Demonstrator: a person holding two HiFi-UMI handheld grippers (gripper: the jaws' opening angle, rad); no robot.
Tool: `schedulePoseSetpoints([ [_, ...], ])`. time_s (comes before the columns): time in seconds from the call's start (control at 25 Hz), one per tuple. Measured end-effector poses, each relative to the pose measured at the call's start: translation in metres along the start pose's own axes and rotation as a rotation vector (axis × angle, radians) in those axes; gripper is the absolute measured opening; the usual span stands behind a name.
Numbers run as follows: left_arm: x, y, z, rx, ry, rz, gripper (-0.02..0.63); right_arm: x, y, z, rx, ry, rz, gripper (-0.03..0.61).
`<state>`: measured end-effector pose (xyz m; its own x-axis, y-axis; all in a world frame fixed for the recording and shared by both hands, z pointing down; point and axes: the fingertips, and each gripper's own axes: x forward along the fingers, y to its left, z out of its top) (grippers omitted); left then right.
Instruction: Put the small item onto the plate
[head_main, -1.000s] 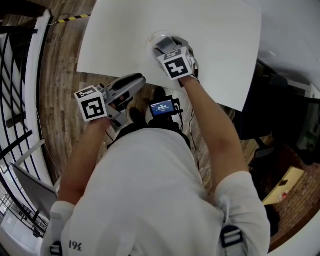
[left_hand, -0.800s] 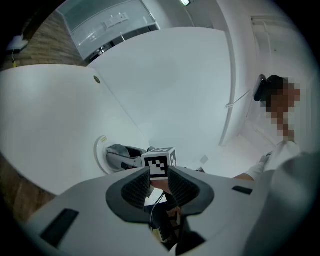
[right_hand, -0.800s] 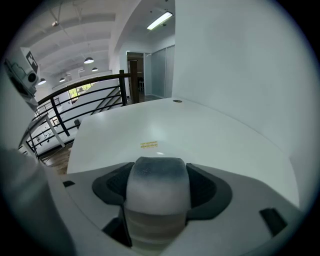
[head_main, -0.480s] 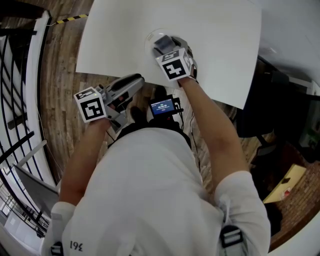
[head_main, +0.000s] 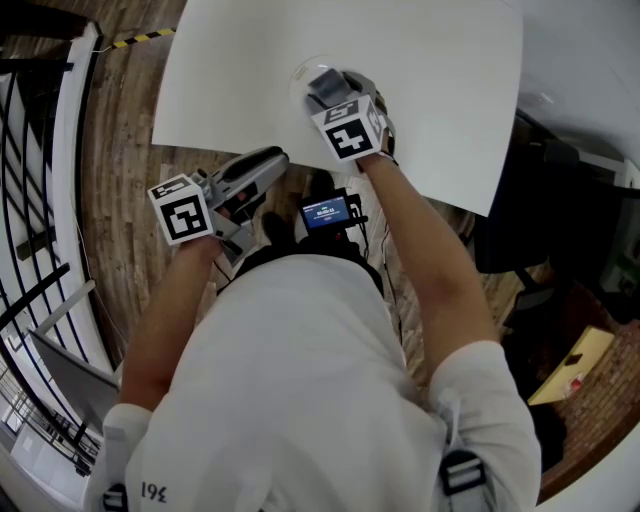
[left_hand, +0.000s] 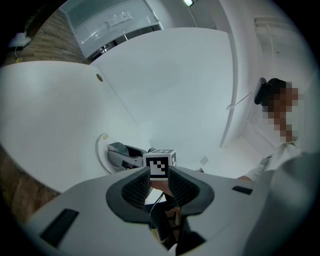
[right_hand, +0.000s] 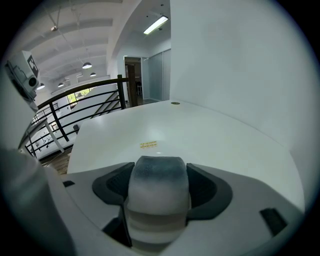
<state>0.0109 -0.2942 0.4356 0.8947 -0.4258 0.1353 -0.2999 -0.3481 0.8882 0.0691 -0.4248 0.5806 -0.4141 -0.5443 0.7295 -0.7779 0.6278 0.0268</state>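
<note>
Left gripper (head_main: 278, 159) hangs off the near edge of the white table (head_main: 440, 90), at the person's 10 o'clock, jaws spread and empty; its own view shows only the far scene through the gap. At 12 o'clock, the right gripper (head_main: 326, 86) reaches over the plate (head_main: 298, 72), jaws pinching the small item (right_hand: 157, 200), a rounded grey-and-white piece that fills the space between the pads.

The task looks nearly complete: the item has been brought to the plate but not let go, and what is left is to set it down, open the jaws and draw clear.

Whether the item touches the plate cannot be told, since the gripper covers it from above. In the right gripper view the white plate barely separates from the white table, and the item's underside is out of sight.
</note>
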Motion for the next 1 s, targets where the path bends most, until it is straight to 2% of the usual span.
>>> schedulePoseSetpoints([
  [0.6, -0.0010, 0.0026, -0.0003, -0.004, -0.012, 0.002, 0.112, 0.0003, -0.0004, -0.0029, -0.005, -0.011, 0.005, 0.305],
  [1.0, -0.0008, -0.0003, 0.0027, 0.003, -0.017, -0.002, 0.112, -0.0023, -0.0052, -0.0030, 0.031, -0.005, -0.004, 0.305],
])
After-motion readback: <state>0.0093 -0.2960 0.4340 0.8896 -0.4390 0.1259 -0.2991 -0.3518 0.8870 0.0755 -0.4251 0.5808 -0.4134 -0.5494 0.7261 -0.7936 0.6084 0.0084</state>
